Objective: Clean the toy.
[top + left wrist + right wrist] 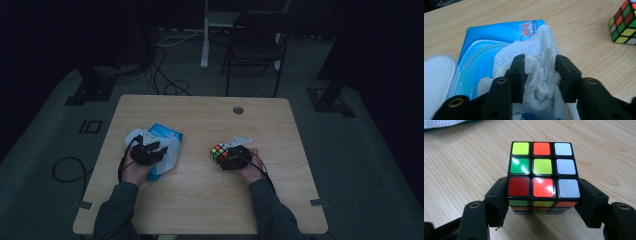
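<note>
1. I read the step in hand as getting a wet wipe out of its blue pack so the puzzle cube can be cleaned; the pack lies at the left of the worktop with its white lid flipped open

2. My left gripper sits over the pack, jaws apart with the crumpled wipe bunched between them; I judge them not pressing on it

3. My right gripper has its jaws clamped on the two sides of the cube, right of the worktop's middle, well apart from the pack

4. Next move, as I judge it: close the left jaws on the loose fold and lift it free of the pack's opening without dragging the pack, then carry it right to the cube

5. The worktop is pale wood grain with a round cable hole at the far edge; beyond it the room is dim, with a dark chair, cables on grey floor and black stand feet
</note>
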